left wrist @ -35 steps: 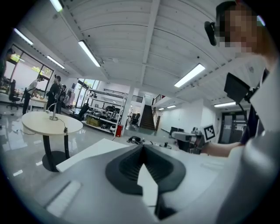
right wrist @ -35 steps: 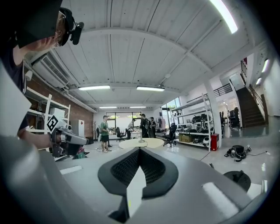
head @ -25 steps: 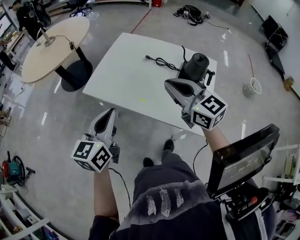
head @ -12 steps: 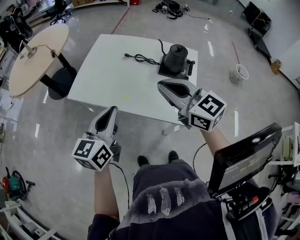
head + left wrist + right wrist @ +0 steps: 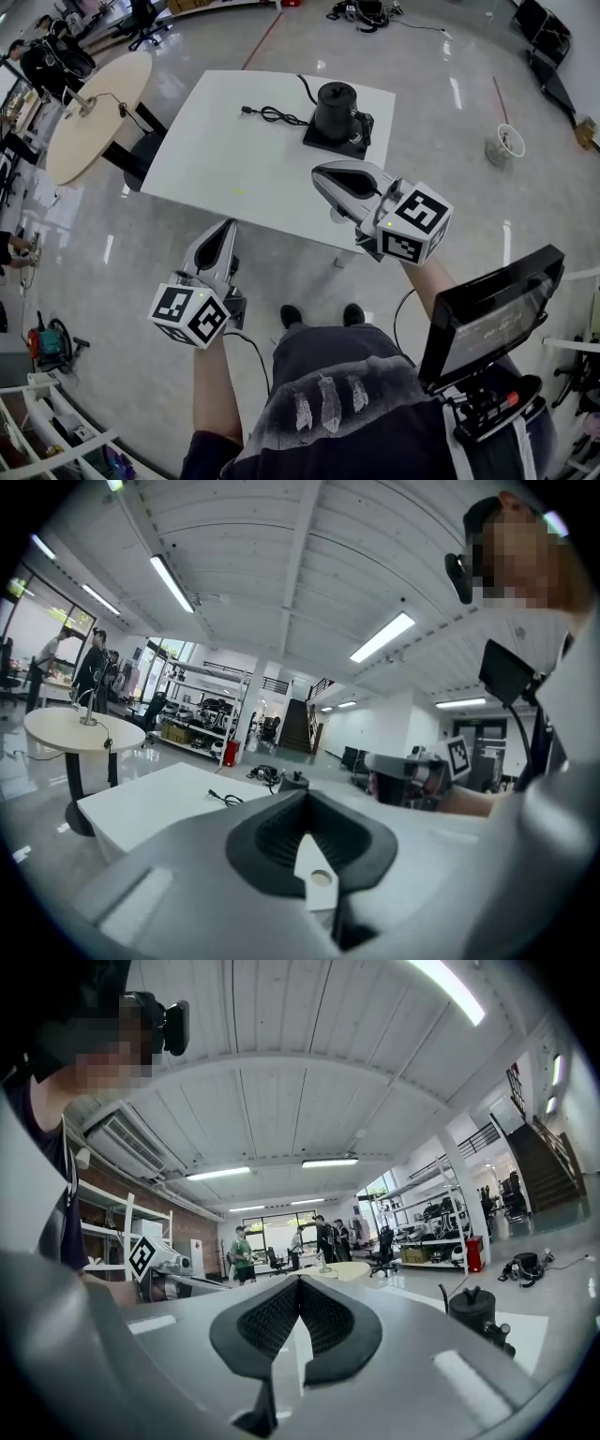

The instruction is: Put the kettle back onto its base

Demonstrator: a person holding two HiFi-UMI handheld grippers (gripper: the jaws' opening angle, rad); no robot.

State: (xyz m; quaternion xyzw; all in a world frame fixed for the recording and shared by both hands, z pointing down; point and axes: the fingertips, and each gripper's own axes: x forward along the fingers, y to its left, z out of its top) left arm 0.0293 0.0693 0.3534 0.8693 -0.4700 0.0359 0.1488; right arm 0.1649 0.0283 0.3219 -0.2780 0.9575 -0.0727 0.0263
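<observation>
Black kettle [image 5: 336, 101] stands upright on its base [image 5: 328, 142] near the far right corner of the desk [image 5: 234, 155], unmoved since a second ago, its spout toward the left edge, while the left hand-held gripper [image 5: 225, 228] and right hand-held gripper [image 5: 324, 174] hover empty by the near edge, jaws pressed together.

The head view looks steeply down from above the person. It stands far from the white table [image 5: 216, 150] at 12 o'clock, with the left gripper [image 5: 223, 234] at 7 o'clock and the right gripper [image 5: 326, 174] near centre. Each gripper view sits low behind its own jaws and faces nearly level across the room. All three share the kettle [image 5: 336, 105], small and distant. Both gripper views also catch the round table [image 5: 66, 731] and the opposite gripper.
</observation>
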